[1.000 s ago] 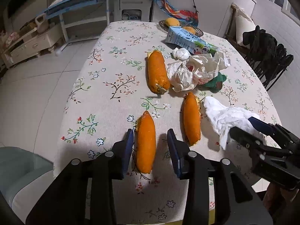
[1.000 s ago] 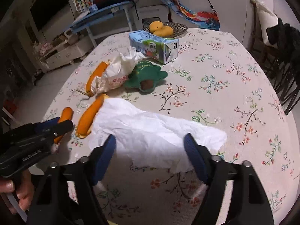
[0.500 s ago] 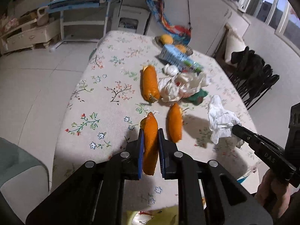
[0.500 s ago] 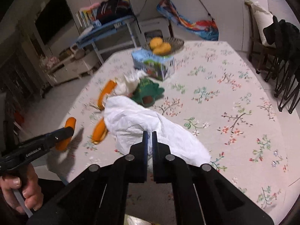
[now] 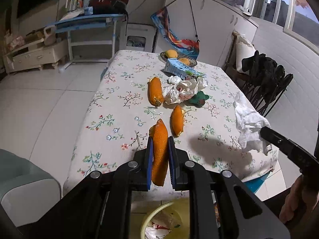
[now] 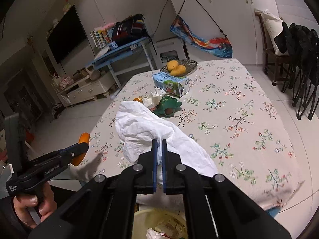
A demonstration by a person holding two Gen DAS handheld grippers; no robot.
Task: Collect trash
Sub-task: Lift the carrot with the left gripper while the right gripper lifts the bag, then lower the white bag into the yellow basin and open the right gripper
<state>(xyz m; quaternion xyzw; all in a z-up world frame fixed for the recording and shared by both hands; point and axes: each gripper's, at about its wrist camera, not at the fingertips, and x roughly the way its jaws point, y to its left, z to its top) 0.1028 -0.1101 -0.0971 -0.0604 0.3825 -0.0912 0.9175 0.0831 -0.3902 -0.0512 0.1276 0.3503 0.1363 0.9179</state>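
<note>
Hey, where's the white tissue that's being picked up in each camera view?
Left wrist view: white tissue at right edge, hanging from the right gripper.
Right wrist view: white tissue at centre, pinched in the right gripper.
Shared landmark: blue carton beside the fruit bowl.

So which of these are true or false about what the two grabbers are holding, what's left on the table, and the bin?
1. The left gripper is clamped on an orange peel. True.
2. The right gripper is open and empty. False: it is shut on a white tissue.
3. Two orange peels lie on the floral tablecloth. True.
4. The milk carton stands upright. False: it lies on its side beside the fruit basket.
5. The yellow bin below the table edge is empty. False: it already holds wrappers.
</note>
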